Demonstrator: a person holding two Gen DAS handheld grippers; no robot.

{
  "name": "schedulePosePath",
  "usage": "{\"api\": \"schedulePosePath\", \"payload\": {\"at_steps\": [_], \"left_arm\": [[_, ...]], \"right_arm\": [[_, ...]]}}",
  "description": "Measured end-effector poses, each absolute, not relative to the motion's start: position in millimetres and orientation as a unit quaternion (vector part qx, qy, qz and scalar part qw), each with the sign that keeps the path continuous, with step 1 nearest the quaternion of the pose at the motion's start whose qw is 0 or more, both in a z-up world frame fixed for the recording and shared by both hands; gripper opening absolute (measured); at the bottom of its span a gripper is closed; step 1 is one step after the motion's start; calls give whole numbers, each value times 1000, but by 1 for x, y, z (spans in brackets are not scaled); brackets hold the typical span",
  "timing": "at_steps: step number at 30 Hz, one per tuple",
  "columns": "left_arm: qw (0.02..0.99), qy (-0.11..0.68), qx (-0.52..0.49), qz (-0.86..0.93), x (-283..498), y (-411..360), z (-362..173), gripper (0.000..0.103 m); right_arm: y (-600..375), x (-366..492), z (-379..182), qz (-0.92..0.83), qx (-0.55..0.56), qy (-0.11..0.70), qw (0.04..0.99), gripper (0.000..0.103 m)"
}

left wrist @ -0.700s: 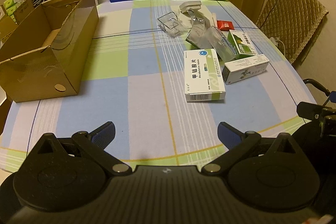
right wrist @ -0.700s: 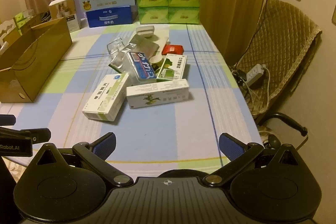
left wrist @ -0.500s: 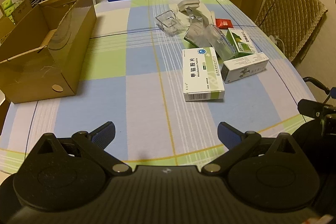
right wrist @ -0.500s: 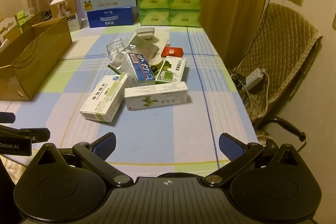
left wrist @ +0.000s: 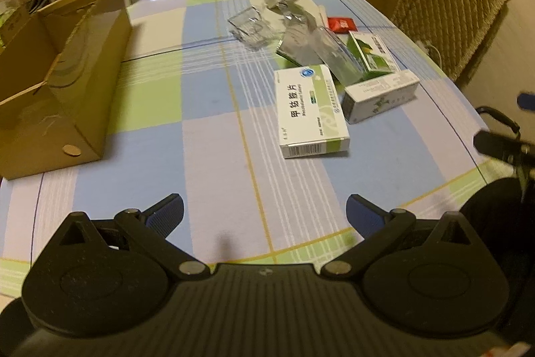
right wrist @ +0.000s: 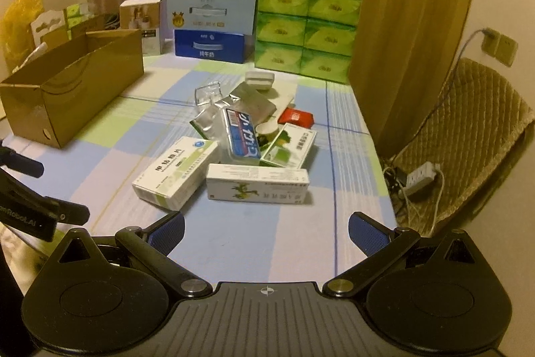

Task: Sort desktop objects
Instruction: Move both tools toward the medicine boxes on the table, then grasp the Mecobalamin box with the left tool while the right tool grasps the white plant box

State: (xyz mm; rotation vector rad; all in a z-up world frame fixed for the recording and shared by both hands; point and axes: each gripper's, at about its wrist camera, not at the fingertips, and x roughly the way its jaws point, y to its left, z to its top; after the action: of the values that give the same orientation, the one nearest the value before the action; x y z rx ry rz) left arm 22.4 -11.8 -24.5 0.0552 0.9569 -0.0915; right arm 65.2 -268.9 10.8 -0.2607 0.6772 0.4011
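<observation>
You're holding the left gripper [left wrist: 264, 212] and the right gripper [right wrist: 266, 230] wide open over the near table edge, gripping nothing. Just past them, two medicine boxes, the green-and-white box [left wrist: 311, 111] and the long white box [right wrist: 256, 182], are lying side by side. Behind those, more packets [right wrist: 241, 136] are piling up mid-table. Off left, the cardboard box [left wrist: 63, 79] is sitting open.

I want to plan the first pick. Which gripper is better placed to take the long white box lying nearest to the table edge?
Probably the right gripper: it is open and the long box lies almost straight ahead of it. From the left gripper, also open, the same box sits far off to its right, behind the bigger medicine box.
</observation>
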Motion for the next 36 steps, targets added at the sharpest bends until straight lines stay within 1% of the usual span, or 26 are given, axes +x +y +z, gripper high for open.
{"api": "schedulePosePath", "payload": {"at_steps": [3, 7, 13, 18, 19, 20, 21, 22, 23, 24, 26, 29, 33, 35, 36], "left_arm": [[886, 458, 41, -62, 27, -15, -27, 102], [887, 449, 63, -94, 39, -22, -29, 102], [882, 443, 95, -131, 69, -33, -38, 102], [877, 444, 101, -155, 94, -38, -44, 102], [876, 445, 102, -159, 99, -40, -46, 102], [873, 449, 102, -161, 105, -42, -48, 102], [870, 456, 99, -159, 110, -43, -50, 102], [866, 465, 93, -157, 116, -44, -52, 98], [861, 475, 85, -160, 124, -45, -55, 90], [858, 481, 78, -161, 129, -45, -57, 88], [856, 485, 71, -164, 138, -47, -62, 87], [855, 485, 79, -168, 146, -49, -67, 87], [847, 490, 90, -182, 155, -51, -75, 84], [845, 492, 101, -185, 156, -52, -78, 76], [844, 492, 106, -187, 157, -52, -79, 75]], "right_arm": [[-274, 77, 13, 201, -144, 334, 909, 101], [-283, 93, 15, 264, -155, 327, 894, 101], [-261, 112, 3, 352, -311, 302, 829, 101], [-249, 136, -14, 404, -377, 292, 781, 101], [-246, 141, -19, 413, -389, 291, 771, 99], [-243, 146, -24, 425, -401, 292, 757, 93], [-239, 151, -29, 436, -413, 293, 744, 89], [-234, 156, -35, 438, -429, 293, 734, 84], [-230, 161, -43, 437, -447, 293, 724, 80], [-227, 166, -49, 438, -458, 294, 715, 78], [-222, 177, -60, 444, -467, 302, 702, 71], [-215, 191, -73, 447, -484, 311, 685, 68], [-207, 205, -84, 452, -504, 320, 663, 66], [-205, 212, -89, 454, -510, 326, 654, 66], [-205, 214, -91, 453, -514, 329, 650, 65]]}}
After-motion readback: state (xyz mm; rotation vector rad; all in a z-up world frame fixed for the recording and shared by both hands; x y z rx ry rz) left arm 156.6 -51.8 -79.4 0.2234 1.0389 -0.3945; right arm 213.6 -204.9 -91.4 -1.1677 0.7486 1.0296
